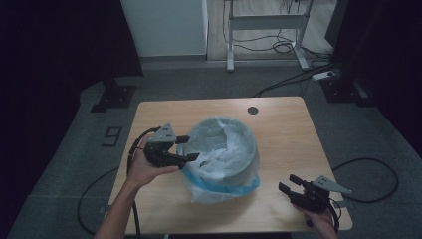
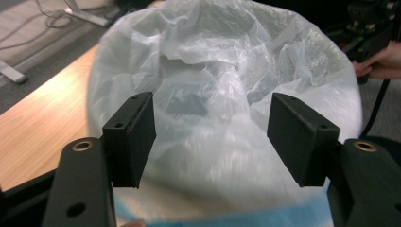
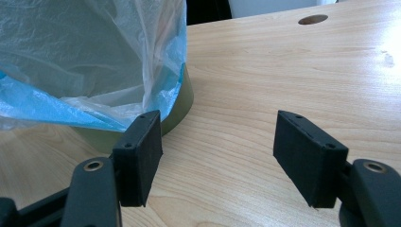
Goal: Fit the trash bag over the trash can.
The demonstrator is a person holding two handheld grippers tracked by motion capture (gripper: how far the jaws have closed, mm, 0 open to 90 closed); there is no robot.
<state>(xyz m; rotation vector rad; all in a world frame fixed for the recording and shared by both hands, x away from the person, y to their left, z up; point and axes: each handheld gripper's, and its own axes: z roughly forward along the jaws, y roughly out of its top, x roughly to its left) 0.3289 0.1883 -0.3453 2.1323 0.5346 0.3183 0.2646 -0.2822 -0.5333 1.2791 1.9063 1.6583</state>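
A round bin stands in the middle of the wooden table (image 1: 278, 134), lined with a translucent white plastic bag (image 1: 224, 154) that has a blue hem. The bag drapes over the rim and down the sides. My left gripper (image 1: 188, 148) is open at the bin's left side, jaws pointing at the bag. In the left gripper view the crumpled bag (image 2: 222, 61) lies just beyond the open gripper (image 2: 211, 127), with nothing pinched. My right gripper (image 1: 287, 182) rests open near the table's front right, apart from the bin. Its view shows the open gripper (image 3: 217, 142), the bag (image 3: 85, 52) and the bin's olive base (image 3: 182, 101).
A round cable hole (image 1: 253, 110) sits near the table's far edge. Bare wood lies right of the bin. On the floor are cables (image 1: 368, 164), a white desk frame (image 1: 266, 22) and dark stands. The other hand (image 2: 383, 64) appears far off in the left gripper view.
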